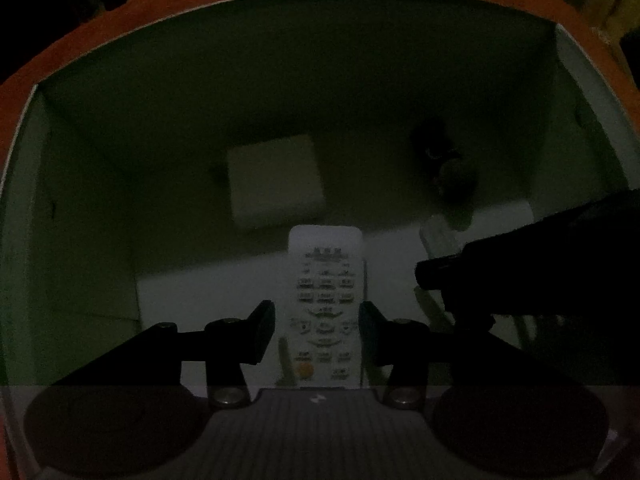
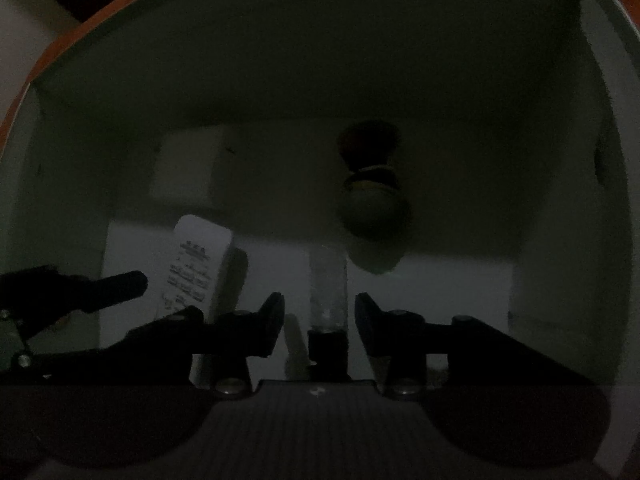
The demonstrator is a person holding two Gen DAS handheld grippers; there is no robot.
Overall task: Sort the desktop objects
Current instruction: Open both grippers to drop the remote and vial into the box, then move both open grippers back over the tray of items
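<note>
Remote [image 1: 326,304] lies in the white box [image 1: 280,60], pointing to 12 o'clock between your open left tool [image 1: 318,330], while your right tool [image 2: 320,326] is open around a clear tube [image 2: 328,288] at 12.

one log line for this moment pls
left hand-held gripper: open around remote control | right hand-held gripper: open around clear tube | both inside box
</note>
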